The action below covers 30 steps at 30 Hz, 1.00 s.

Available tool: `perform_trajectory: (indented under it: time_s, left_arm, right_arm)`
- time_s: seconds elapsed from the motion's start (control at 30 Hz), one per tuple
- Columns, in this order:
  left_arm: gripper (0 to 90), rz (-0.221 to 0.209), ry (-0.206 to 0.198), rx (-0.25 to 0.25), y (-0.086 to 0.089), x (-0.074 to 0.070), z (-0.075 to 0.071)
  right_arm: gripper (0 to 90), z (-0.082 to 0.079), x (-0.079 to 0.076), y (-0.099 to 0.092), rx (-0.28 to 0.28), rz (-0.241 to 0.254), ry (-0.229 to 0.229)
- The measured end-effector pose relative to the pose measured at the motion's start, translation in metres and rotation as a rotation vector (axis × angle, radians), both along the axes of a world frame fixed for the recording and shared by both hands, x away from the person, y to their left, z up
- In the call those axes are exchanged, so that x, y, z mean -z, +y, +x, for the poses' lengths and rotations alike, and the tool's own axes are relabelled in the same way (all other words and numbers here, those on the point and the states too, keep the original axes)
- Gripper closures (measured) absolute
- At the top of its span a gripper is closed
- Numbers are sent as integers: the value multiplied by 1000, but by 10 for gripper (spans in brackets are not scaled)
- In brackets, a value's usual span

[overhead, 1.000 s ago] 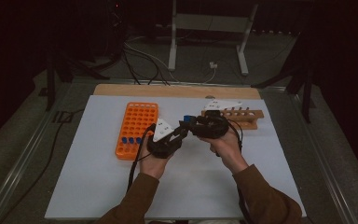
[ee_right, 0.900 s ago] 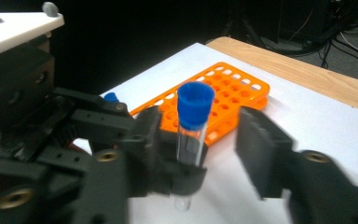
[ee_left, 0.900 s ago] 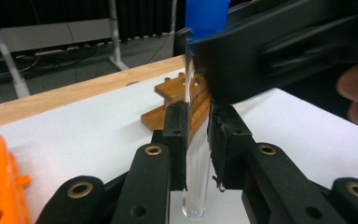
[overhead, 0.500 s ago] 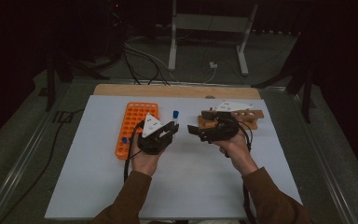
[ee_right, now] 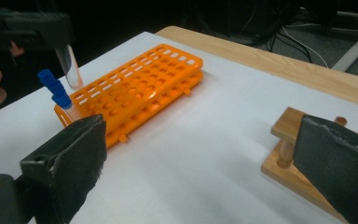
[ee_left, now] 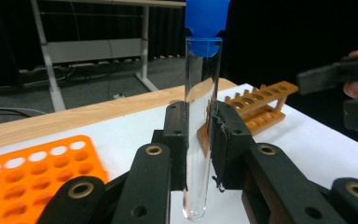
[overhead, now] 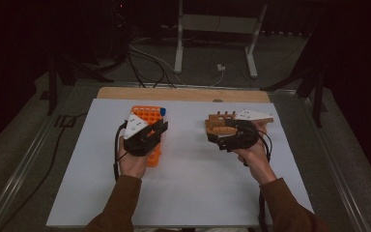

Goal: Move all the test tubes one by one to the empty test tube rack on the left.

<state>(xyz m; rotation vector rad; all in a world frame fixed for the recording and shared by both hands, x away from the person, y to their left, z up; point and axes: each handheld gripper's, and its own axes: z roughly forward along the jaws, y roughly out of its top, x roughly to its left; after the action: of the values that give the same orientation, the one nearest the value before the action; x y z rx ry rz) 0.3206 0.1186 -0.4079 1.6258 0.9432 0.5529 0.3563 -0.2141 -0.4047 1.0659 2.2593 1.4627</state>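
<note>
A clear test tube (ee_left: 200,116) with a blue cap (ee_left: 206,23) stands upright between the jaws of my left gripper (ee_left: 200,135), which is shut on it. In the high view the left gripper (overhead: 157,128) hangs over the orange tube rack (overhead: 147,116), the cap (overhead: 163,111) on top. My right gripper (overhead: 212,137) is by the wooden rack (overhead: 222,126). Its jaws have just been opening and stand wide with nothing between them (ee_right: 205,172). The held tube's bottom (ee_right: 70,65) hovers above the orange rack (ee_right: 140,88).
Blue-capped tubes (ee_right: 58,93) stand at the near end of the orange rack. The white mat (overhead: 188,183) covers the table, with a wooden strip (overhead: 183,94) along its far edge. Cables and a metal stand (overhead: 212,29) lie on the floor beyond.
The two grippers, close together at the mat's centre a second ago, have drawn apart. The left went left with the tube over the orange rack; the right went right and opened.
</note>
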Motion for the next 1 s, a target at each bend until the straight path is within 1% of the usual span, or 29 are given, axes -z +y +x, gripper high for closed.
perform_trajectory:
  time_s: [0.17, 0.27, 0.33, 0.43, 0.67, 0.77, 1.0]
  left_arm:
    - [783, -21, -7, -37, 20, -1, 0]
    - [783, -25, -9, -55, 31, -1, -1]
    - [784, -24, -12, -64, 38, -1, -2]
    - [784, -36, -22, -75, 50, 0, -3]
    - [784, -32, -22, -111, 72, 6, -7]
    - [783, -29, -21, -116, 79, 10, -9]
    - [783, -12, -9, -121, 90, 19, -13]
  right_arm:
    - [24, -1, 4, -8, 21, 2, 2]
    - [19, -2, 7, -13, 34, 2, 3]
    - [19, -3, 8, -15, 37, 3, 2]
    - [13, -5, 10, -19, 37, 3, -2]
    - [9, -9, 13, -20, 42, -17, -9]
    - [0, -11, 16, -20, 45, -12, -14]
    - [0, -14, 23, -27, 58, 0, -2]
